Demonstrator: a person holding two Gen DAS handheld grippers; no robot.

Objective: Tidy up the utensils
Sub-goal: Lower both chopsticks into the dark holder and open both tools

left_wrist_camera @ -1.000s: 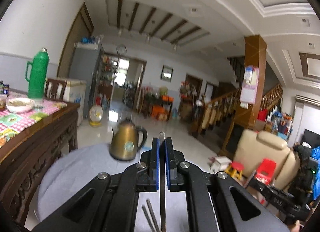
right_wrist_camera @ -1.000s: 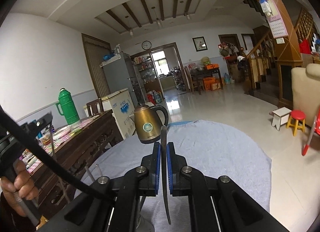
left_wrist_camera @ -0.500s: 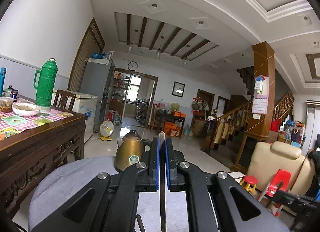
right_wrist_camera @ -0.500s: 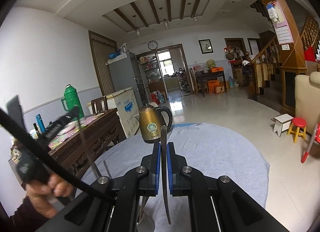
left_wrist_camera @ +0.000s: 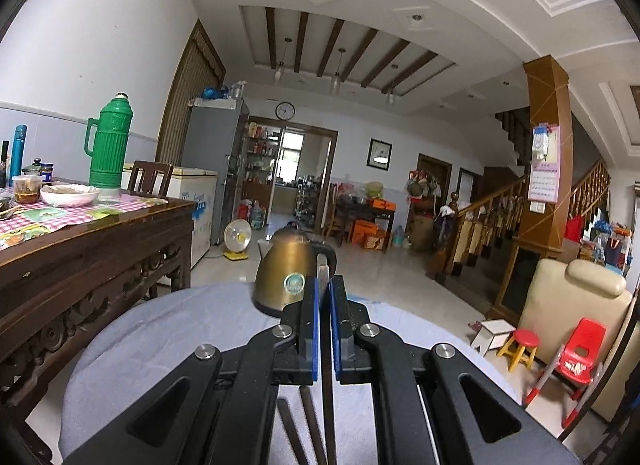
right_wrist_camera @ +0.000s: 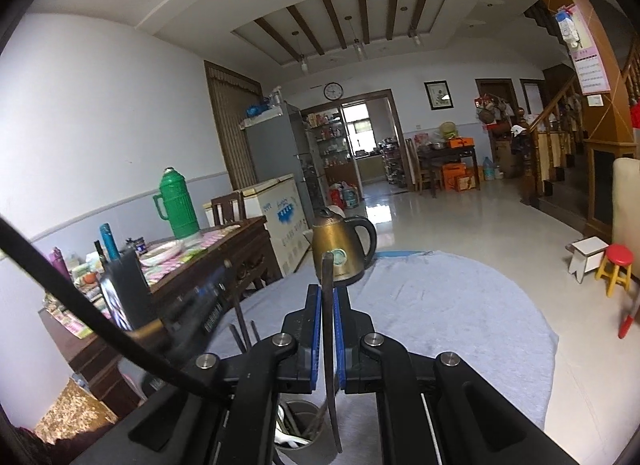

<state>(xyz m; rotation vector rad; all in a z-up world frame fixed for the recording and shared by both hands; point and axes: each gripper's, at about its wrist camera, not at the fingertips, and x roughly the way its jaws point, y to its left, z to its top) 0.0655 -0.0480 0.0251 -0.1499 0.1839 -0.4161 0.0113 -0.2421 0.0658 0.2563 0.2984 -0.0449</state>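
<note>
Since the earlier frame, my left hand-held gripper [left_wrist_camera: 324,329] has dropped lower, so the kettle [left_wrist_camera: 287,273] ahead now sits level with its tips. Its pads pinch a slim flat utensil [left_wrist_camera: 329,405] that runs upright between them. My right hand-held gripper [right_wrist_camera: 327,335] likewise pinches a dark utensil [right_wrist_camera: 329,329], its lower end hanging just beside the holder cup [right_wrist_camera: 301,423] below the jaws. That cup stands on the grey-clothed desk [right_wrist_camera: 440,305] and already holds several pieces. To do this step well, I would centre each shaft over the cup mouth, keep it vertical, lower it in, then release.
</note>
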